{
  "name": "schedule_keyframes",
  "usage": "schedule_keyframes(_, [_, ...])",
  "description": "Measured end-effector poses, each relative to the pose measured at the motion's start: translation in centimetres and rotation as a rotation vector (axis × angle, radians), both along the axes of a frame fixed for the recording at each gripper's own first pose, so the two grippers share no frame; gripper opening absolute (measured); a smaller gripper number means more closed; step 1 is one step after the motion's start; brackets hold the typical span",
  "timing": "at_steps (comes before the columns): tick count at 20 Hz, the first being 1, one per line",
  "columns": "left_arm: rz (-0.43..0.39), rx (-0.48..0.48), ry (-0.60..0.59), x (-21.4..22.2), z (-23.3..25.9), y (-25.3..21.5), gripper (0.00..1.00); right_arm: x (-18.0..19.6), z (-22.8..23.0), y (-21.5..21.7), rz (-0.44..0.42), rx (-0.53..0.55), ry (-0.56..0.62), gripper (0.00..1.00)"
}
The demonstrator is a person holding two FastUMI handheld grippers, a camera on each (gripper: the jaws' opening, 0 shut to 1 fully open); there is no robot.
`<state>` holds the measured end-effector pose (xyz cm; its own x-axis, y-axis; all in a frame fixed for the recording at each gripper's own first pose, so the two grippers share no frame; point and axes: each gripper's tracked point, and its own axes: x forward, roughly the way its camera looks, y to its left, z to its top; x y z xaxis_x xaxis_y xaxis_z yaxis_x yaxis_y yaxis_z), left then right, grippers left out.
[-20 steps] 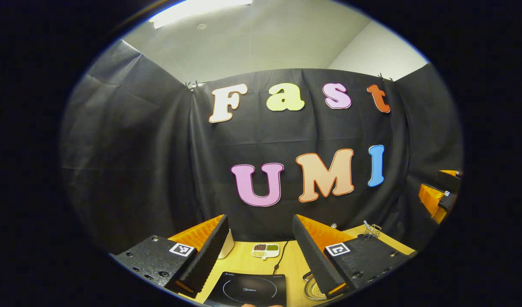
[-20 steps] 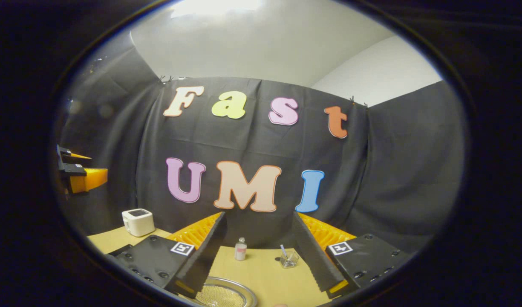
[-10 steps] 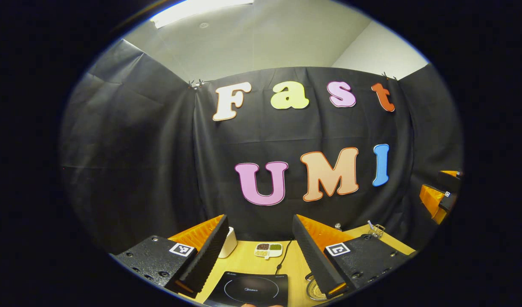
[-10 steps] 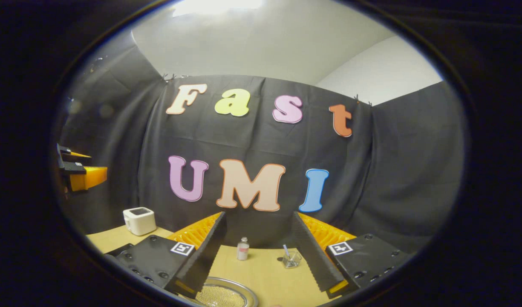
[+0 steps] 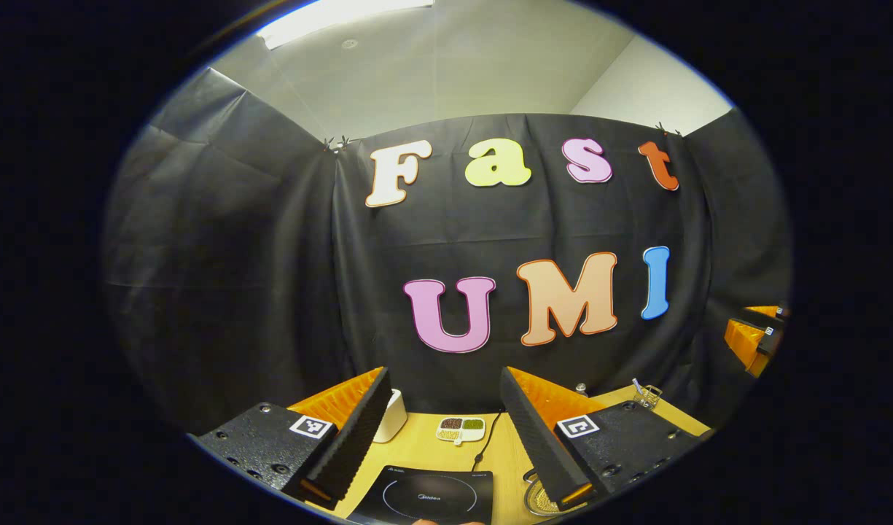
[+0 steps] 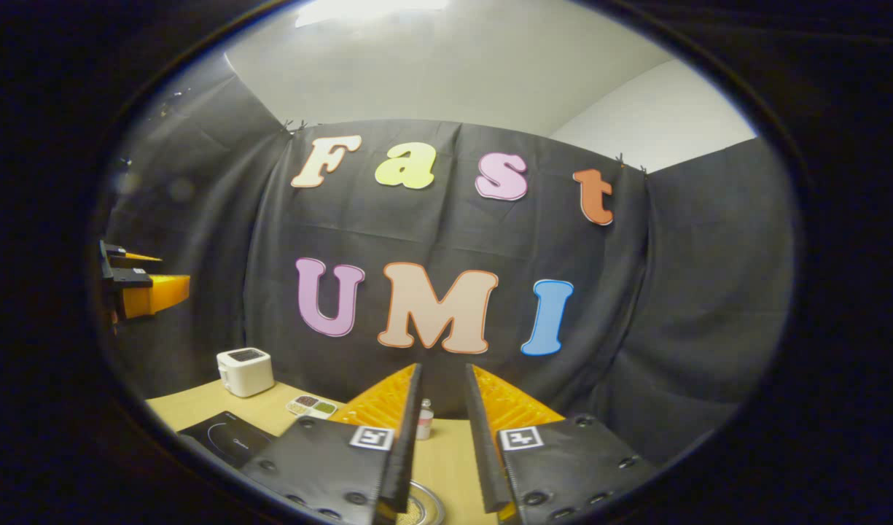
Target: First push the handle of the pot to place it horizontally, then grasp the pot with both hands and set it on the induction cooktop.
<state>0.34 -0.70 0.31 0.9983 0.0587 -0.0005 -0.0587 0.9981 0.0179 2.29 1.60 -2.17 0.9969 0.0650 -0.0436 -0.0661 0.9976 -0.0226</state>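
The left gripper (image 5: 442,430) points level toward the wall, its two fingers spread wide with nothing between them. The right gripper (image 6: 442,430) has its fingers drawn near together with only a narrow gap, holding nothing. In the right gripper view, the left gripper shows at nine o'clock, well apart.

I see a white boxy toaster (image 6: 246,370) at my wooden table's (image 6: 198,402) far edge, a white divided dish (image 5: 460,428) beside it.
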Motion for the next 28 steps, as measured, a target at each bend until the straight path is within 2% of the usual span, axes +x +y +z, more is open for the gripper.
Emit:
schedule_keyframes(2, [0.001, 0.006, -0.002, 0.0, 0.1, -0.2, 0.96, -0.1, -0.1, -0.2, -0.009, -0.018, 0.002, 0.16])
schedule_keyframes(3, [0.001, 0.007, -0.004, -0.1, 0.2, -0.3, 0.96, -0.2, -0.3, 0.2, 0.006, -0.013, 0.003, 0.1])
schedule_keyframes(9, [0.001, 0.013, -0.012, -0.6, 0.7, -0.8, 0.96, -0.8, -1.0, 0.9, 0.033, -0.003, 0.018, 0.1])
schedule_keyframes(13, [-0.001, 0.012, -0.017, -0.9, 1.2, -1.0, 0.94, -1.7, -4.8, 1.4, 0.07, 0.007, 0.103, 0.1])
schedule_keyframes(20, [0.005, 0.025, -0.023, -1.0, 1.4, -1.3, 0.94, -6.2, -17.3, 2.5, 0.156, -0.039, 0.387, 0.1])
schedule_keyframes(28, [0.022, 0.033, -0.035, -1.1, 1.2, -1.3, 0.94, -13.0, -32.5, 3.9, 0.249, -0.063, 0.777, 0.1])
